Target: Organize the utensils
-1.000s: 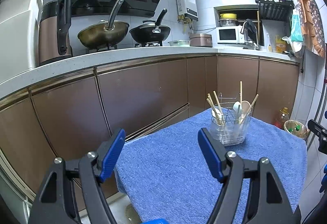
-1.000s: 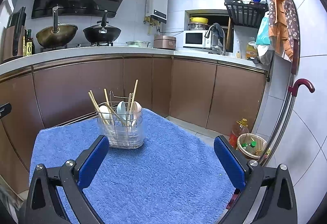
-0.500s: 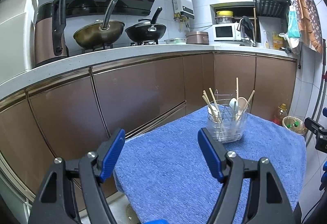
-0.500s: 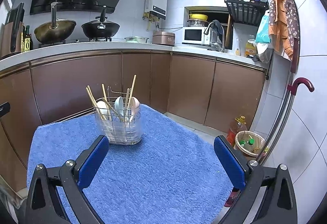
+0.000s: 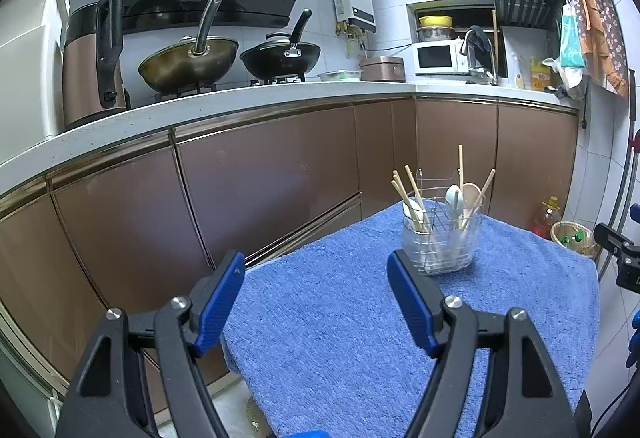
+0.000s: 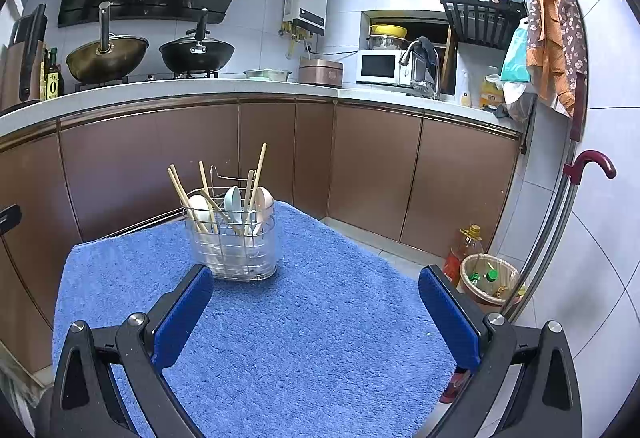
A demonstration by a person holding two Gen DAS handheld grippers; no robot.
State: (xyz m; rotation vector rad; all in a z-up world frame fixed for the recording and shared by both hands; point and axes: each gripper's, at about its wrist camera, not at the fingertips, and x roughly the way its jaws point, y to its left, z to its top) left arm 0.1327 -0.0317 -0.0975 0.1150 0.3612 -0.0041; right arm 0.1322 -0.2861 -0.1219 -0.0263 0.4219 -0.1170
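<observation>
Logging my left wrist view first: left gripper (image 5: 314,278) spread wide, blue pads holding nothing, hovering over the near edge of the blue towel (image 5: 340,318). Utensil holder (image 5: 441,242), clear with a wire insert, stands upright on the towel's far part, just past my right-hand pad; chopsticks (image 5: 404,190) and pale spoons (image 5: 454,198) stick up from it. Only this view shows the brown rice cooker (image 5: 90,66) at the counter's left end, and a black part of the other tool at the right edge.

Right wrist view: right gripper (image 6: 316,286) spread wider still, empty, over the towel (image 6: 320,338). Holder (image 6: 231,244) sits ahead, left of centre. Only here: a red-handled cane (image 6: 588,168), a bin (image 6: 490,280), a bottle (image 6: 52,78) whose label shows a large "0"; other writing is too small to read.

Against the earlier frames, the holder appears smaller and farther off in both views; both grippers have kept the same spread.
</observation>
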